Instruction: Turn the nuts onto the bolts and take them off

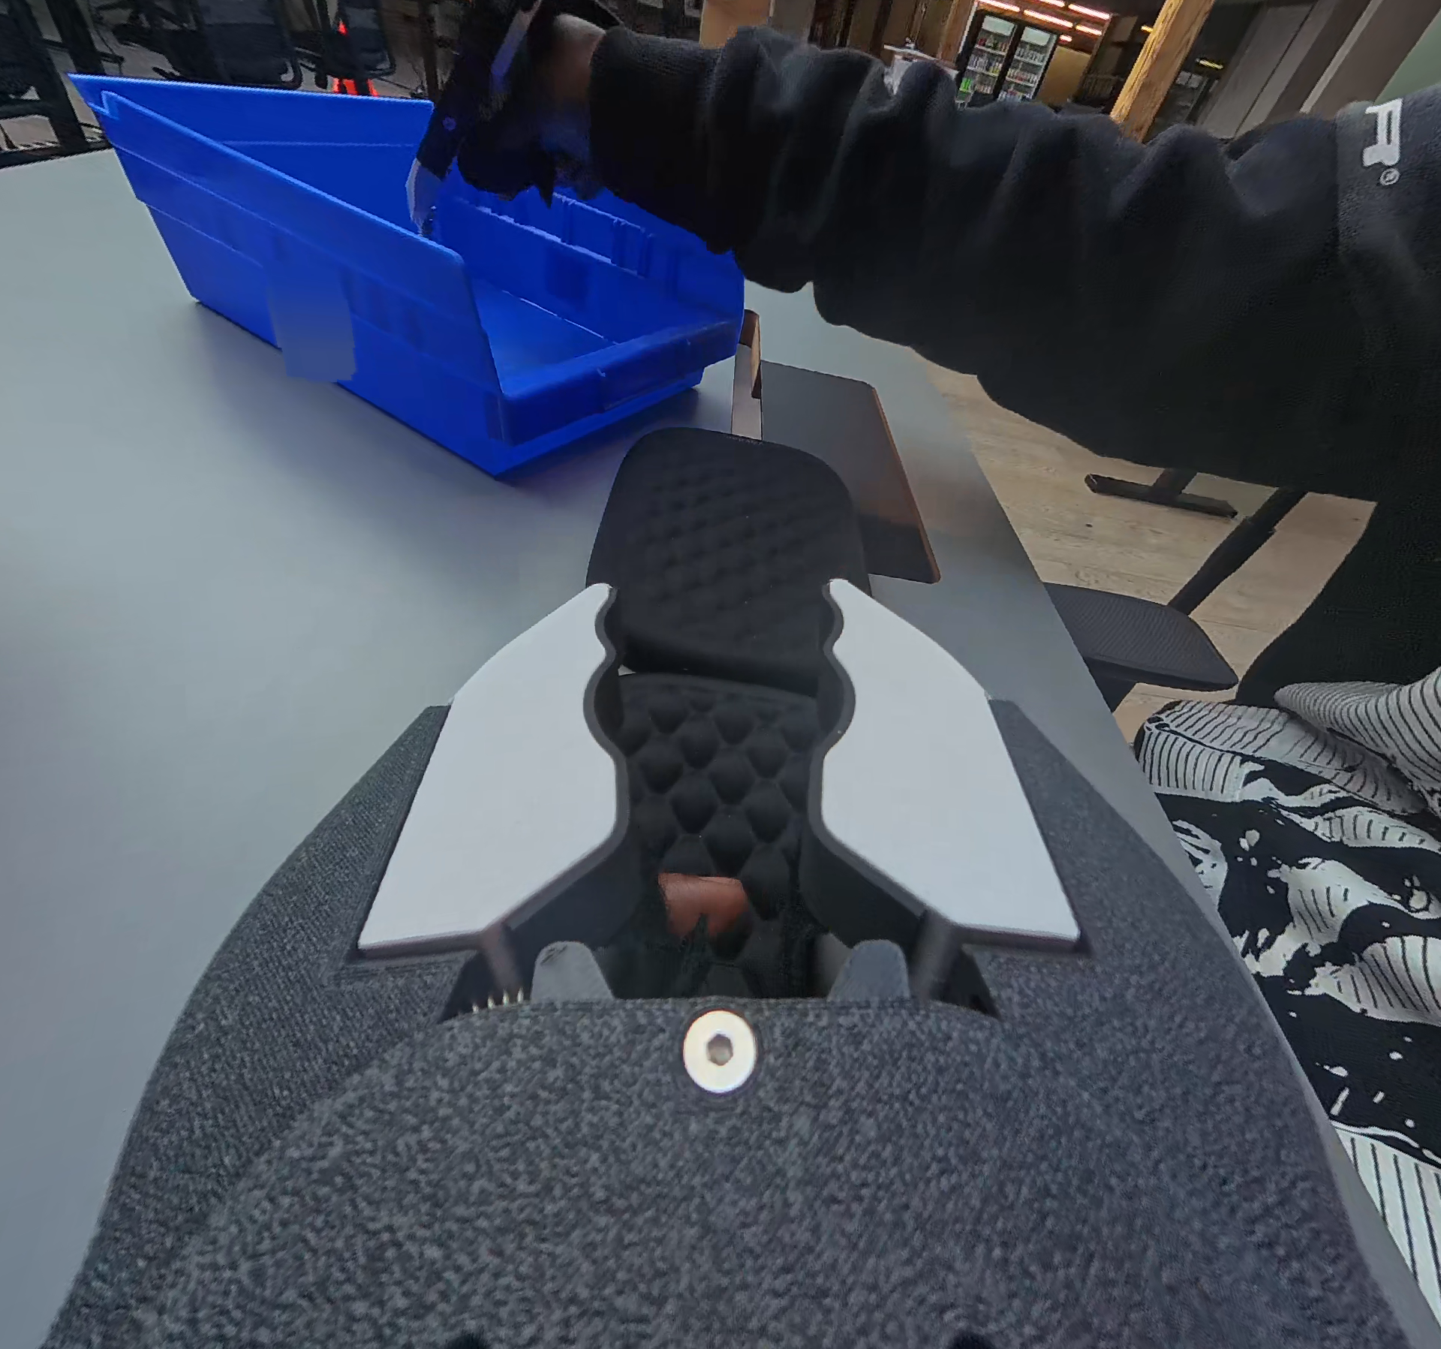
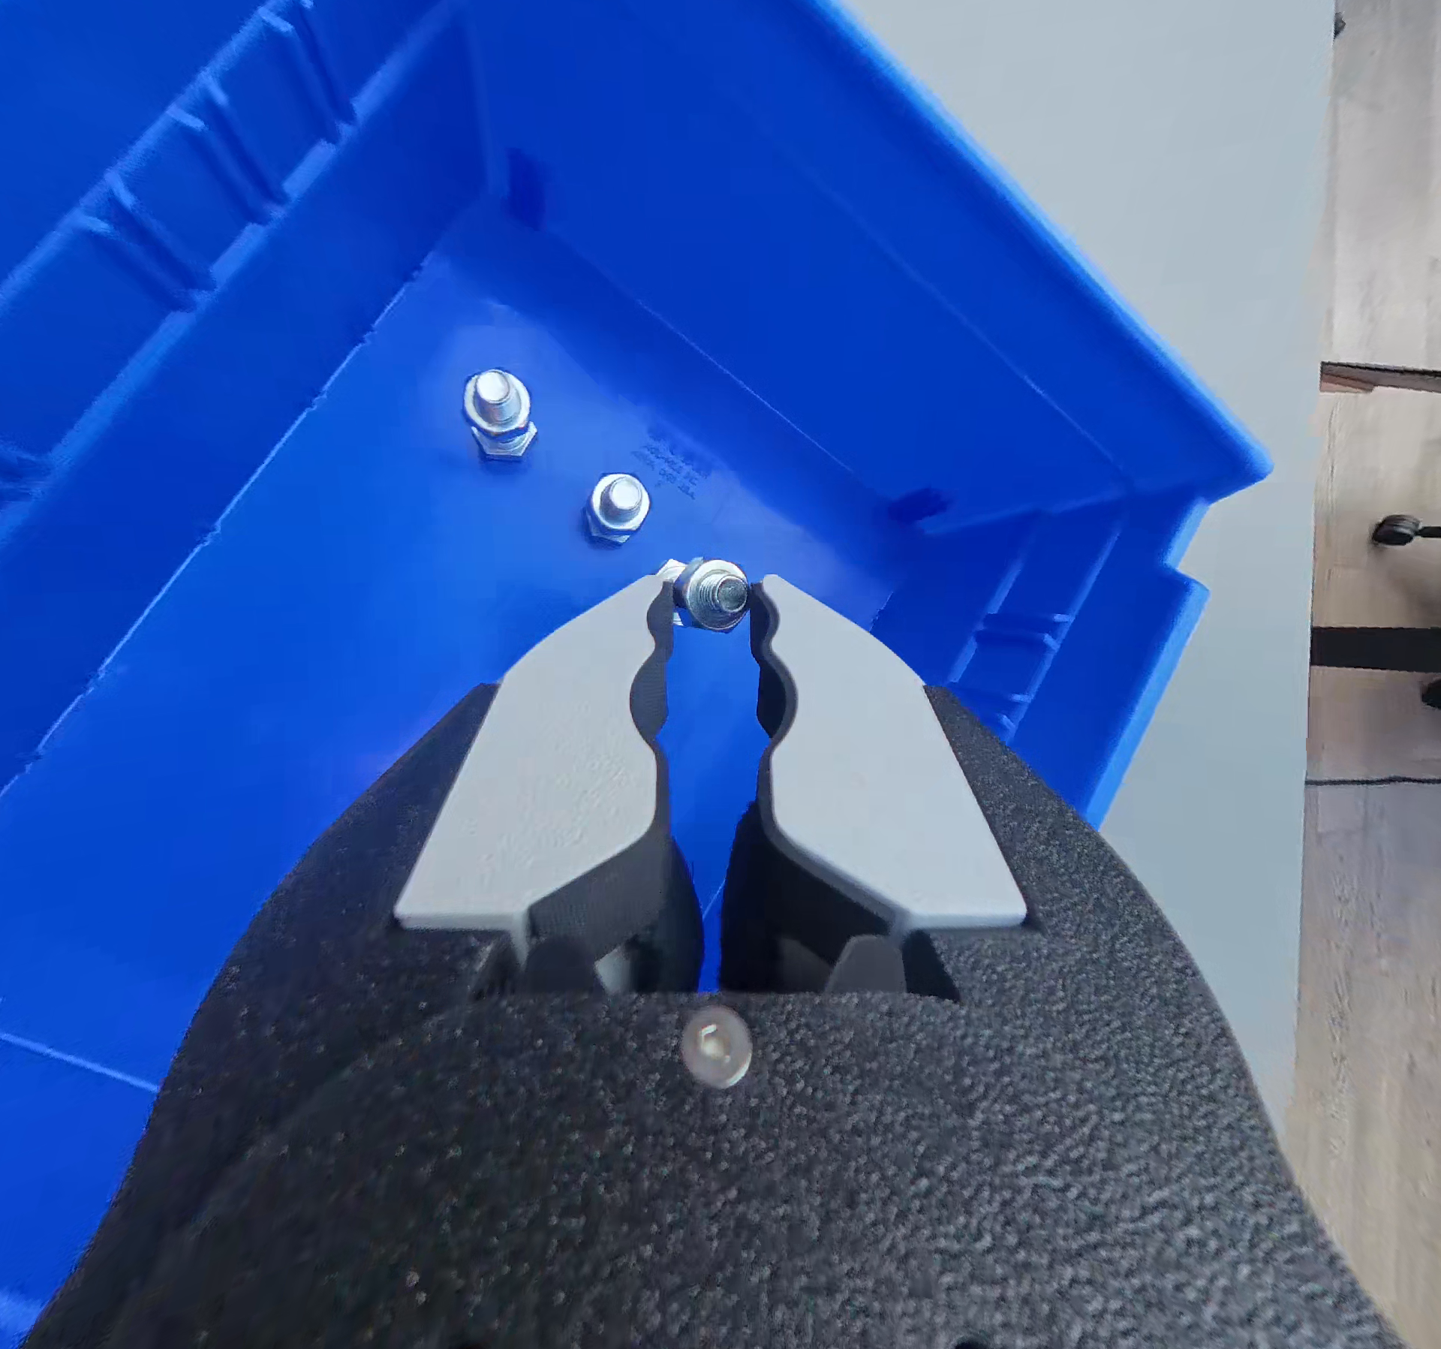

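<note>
Nearest bolt with its nut [image 2: 711, 599] clamped between the tips of the right gripper [image 2: 708, 594], fingers [image 2: 577, 750] drawn in on the nut, down on the floor of the blue bin [image 2: 780, 235]. Two more bolts with nuts, middle one [image 2: 617, 507] and far one [image 2: 497, 416], upright in a row beyond it. Bin resting on the grey worktop [image 1: 156, 610], right gripper [image 1: 425, 208] dipped inside, held by an arm in a black sleeve [image 1: 975, 220]. Left gripper [image 1: 717, 602] well apart from the bin, low over the worktop edge, fingers [image 1: 515, 765] spread wide, grasping nothing, above a black chair back [image 1: 725, 532].
</note>
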`<state>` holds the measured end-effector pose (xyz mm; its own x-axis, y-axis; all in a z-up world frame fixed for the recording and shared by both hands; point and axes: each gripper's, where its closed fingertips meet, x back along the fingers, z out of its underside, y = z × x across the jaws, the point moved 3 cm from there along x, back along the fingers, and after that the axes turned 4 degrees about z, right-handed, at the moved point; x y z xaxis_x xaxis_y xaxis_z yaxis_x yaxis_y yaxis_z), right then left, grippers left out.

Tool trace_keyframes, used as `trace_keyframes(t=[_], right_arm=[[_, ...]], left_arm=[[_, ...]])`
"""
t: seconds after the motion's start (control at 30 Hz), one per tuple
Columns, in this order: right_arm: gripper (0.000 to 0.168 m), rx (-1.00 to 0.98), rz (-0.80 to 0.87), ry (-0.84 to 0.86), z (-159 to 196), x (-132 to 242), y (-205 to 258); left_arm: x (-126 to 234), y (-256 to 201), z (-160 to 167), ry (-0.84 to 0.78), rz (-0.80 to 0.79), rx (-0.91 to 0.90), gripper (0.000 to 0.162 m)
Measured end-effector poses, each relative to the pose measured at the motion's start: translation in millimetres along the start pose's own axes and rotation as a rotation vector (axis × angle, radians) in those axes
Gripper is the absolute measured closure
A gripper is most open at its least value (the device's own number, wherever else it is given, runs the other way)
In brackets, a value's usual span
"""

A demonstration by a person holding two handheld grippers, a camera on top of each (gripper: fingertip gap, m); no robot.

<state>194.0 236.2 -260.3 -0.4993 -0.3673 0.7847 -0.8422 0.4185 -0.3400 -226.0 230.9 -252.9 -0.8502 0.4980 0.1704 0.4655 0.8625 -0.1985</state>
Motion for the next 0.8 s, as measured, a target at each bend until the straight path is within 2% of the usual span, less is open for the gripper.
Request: trace_keyframes(t=[0.23, 0.53, 0.67, 0.8], right_arm=[[0.15, -0.018, 0.03, 0.043, 3.9, -21.4, -0.6], [0.148, 0.042, 0.05, 0.072, 10.9, -25.0, 3.0], [0.137, 0.017, 0.044, -0.01, 1.0, -2.7, -5.3], [0.132, -0.068, -0.015, -0.214, -18.2, 47.5, -11.6]], left_arm=[[0.2, 0.2, 0.0, 0.001, -0.002, 0.001, 0.115], [-1.1, -0.7, 1.6, 0.017, 0.001, -0.007, 0.115], [-1.3, -0.6, 1.6, 0.018, 0.0, -0.007, 0.115], [-1.9, -0.8, 2.3, 0.025, -0.001, -0.01, 0.115]])
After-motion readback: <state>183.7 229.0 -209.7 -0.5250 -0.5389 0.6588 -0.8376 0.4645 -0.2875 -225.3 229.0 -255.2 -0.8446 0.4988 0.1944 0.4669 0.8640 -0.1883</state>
